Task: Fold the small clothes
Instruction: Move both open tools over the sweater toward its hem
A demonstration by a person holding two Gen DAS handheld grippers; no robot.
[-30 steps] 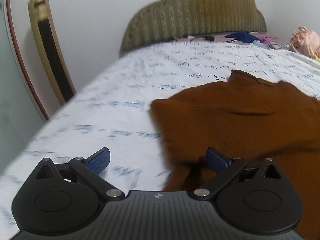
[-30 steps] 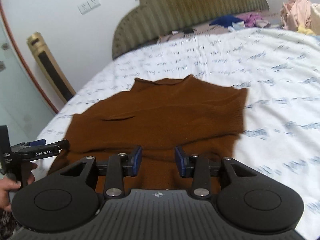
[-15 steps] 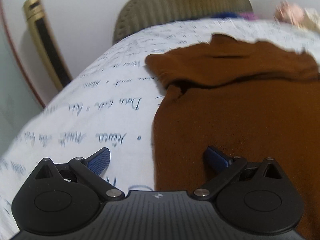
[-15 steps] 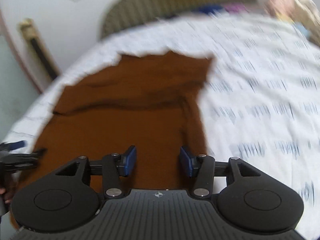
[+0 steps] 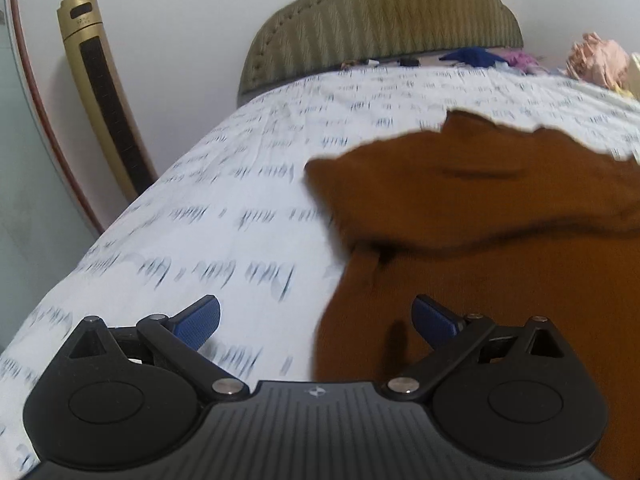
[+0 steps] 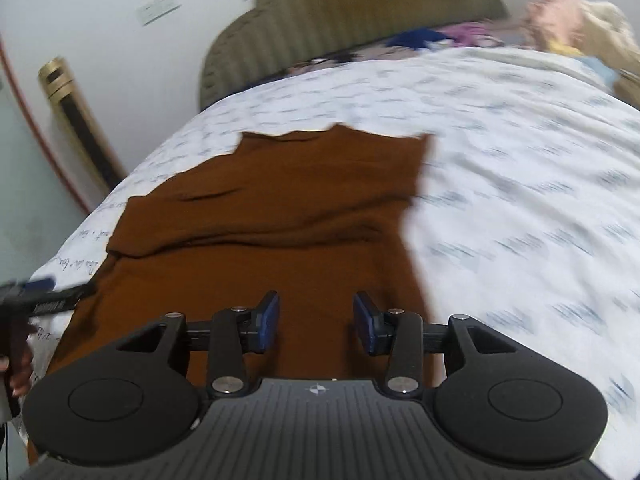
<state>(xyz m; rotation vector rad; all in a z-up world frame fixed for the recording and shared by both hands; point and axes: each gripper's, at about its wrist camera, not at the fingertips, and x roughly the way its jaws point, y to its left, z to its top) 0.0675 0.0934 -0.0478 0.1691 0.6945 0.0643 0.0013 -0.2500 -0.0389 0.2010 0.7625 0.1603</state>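
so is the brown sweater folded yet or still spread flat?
Partly folded. The brown sweater has its sleeves laid across the chest, leaving a ridge, but the body lies full length on the bedsheet. Both grippers open, holding nothing.

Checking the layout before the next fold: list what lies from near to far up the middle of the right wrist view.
right gripper with its jaws open → brown sweater spread flat → white printed bedsheet → olive padded headboard
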